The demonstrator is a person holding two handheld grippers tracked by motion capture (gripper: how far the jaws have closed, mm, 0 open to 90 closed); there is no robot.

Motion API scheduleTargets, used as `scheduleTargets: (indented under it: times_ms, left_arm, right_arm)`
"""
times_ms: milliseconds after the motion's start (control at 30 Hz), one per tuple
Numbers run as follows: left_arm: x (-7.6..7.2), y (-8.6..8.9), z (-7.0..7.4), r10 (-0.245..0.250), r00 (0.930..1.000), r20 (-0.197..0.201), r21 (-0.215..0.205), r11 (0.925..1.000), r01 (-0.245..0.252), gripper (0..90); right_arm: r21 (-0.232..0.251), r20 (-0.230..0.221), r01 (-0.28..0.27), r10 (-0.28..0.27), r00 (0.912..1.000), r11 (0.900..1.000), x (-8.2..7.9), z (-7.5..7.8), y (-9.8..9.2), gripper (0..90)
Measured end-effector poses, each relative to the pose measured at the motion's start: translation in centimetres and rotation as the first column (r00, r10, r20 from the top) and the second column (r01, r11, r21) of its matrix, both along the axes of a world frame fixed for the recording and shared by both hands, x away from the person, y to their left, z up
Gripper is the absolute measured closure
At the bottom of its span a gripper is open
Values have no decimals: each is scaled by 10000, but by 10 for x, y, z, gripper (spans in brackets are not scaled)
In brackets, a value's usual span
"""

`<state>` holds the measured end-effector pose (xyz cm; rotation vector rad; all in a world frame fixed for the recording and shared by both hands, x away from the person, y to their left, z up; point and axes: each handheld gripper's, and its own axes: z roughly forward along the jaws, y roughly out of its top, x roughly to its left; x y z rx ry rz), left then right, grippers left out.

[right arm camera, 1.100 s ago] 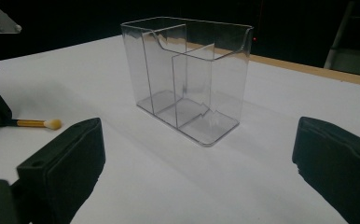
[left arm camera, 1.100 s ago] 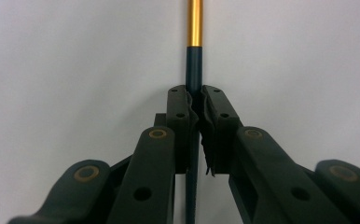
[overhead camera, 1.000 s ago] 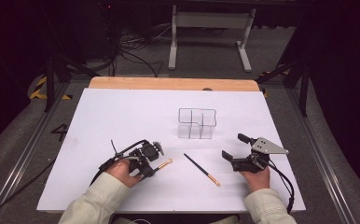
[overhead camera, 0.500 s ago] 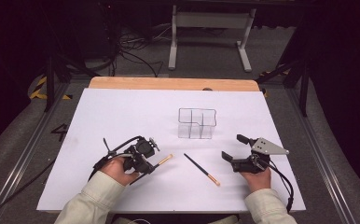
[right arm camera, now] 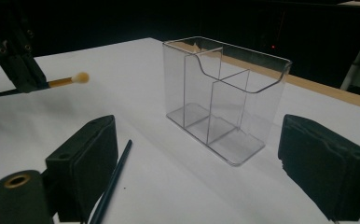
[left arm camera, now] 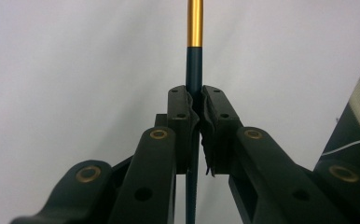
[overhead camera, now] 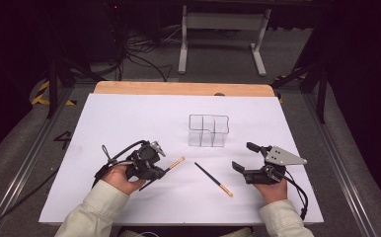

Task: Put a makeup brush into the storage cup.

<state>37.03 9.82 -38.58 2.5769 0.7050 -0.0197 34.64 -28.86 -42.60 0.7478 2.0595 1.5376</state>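
Count taken: two slim black brushes with gold ferrules, one (overhead camera: 174,163) held off the white desk (overhead camera: 129,118), one (overhead camera: 213,179) lying near its front edge. One clear plastic compartmented organiser (overhead camera: 208,130). Two black two-jaw grippers, left (overhead camera: 154,160) and right (overhead camera: 245,157).

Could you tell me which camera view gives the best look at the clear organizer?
The right gripper view: the organizer is close there, with its dividers, compartments and cut-down front wall plain. The high view shows it small and from above, mid-table beyond the two brushes. In the left gripper view I can't make it out.
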Motion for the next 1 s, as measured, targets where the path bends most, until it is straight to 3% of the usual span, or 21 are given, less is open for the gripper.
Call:
scheduleTargets:
  times_ms: [233, 367, 533, 700, 933, 967, 1000]
  left_arm:
    - [0, 4, 3, -287, 9985, 460, -753, 9966, 322, 826]
    - [-1, 8, 7, -388, 9966, 726, -1509, 9873, 494, 827]
    - [0, 10, 8, -356, 9961, 809, -1987, 9787, 511, 827]
    - [-1, 13, 10, -431, 9931, 1092, -2639, 9619, 708, 827]
    - [-2, 17, 9, -447, 9895, 1376, -3572, 9295, 916, 828]
    - [-2, 17, 9, -447, 9895, 1376, -3572, 9295, 916, 828]
    - [-2, 17, 8, -486, 9896, 1356, -3779, 9207, 970, 828]
  right_arm:
    - [54, -63, -217, 217, 9997, 9998, -2, 6, 2, 141]
    - [223, -101, -287, 290, 9995, 9993, -4, 10, 2, 143]
    - [242, -130, -515, 519, 9986, 9984, -7, 16, 6, 144]
    - [274, -88, -788, 791, 9968, 9965, -9, 21, 10, 144]
    - [492, -22, -1107, 1109, 9938, 9926, -11, 28, 14, 156]
    - [492, -22, -1107, 1109, 9938, 9926, -11, 28, 14, 156]
    - [529, -25, -1166, 1169, 9931, 9918, -12, 29, 15, 157]
